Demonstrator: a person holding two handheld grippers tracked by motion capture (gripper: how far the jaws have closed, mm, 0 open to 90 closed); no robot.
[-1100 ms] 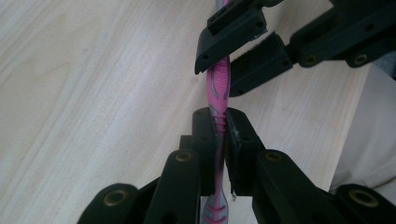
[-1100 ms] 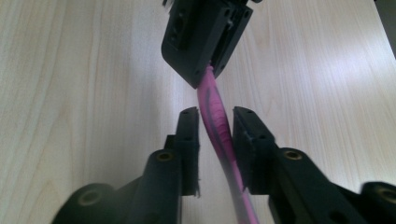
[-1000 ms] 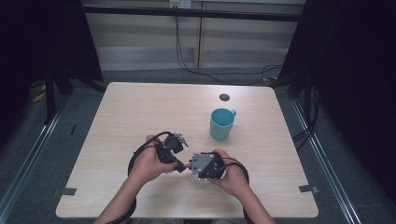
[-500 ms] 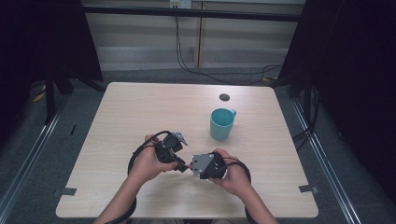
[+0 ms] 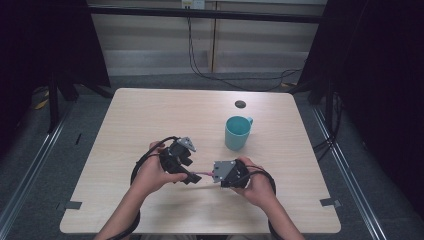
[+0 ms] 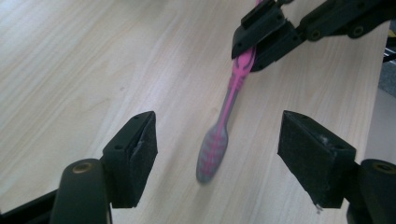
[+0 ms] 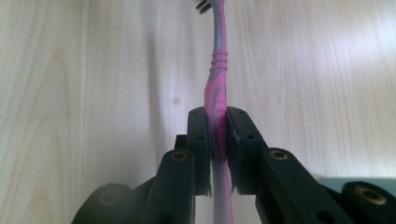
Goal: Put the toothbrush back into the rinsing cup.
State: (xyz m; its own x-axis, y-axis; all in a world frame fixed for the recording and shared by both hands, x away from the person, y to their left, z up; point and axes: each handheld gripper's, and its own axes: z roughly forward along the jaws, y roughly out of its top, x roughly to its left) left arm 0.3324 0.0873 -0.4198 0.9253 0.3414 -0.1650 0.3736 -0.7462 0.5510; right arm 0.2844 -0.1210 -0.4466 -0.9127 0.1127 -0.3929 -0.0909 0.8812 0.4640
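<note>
Your right gripper (image 7: 218, 135) is clamped tight on the handle of the pink and grey toothbrush (image 6: 227, 108), holding it level just above the table (image 5: 150, 115). Your left gripper (image 6: 219, 144) has just been opening; its jaws stand wide on either side of the toothbrush's end, not touching it. The bristle end looks blurred, so I can't tell its detail. A teal cup (image 5: 237, 133) stands near, beyond your right hand (image 5: 257, 185).

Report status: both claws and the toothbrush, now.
Right claw shut on toothbrush. Left claw has just been opening, handle end between its pads, untouched. Teal mug stands apart, nothing in the way.
</note>
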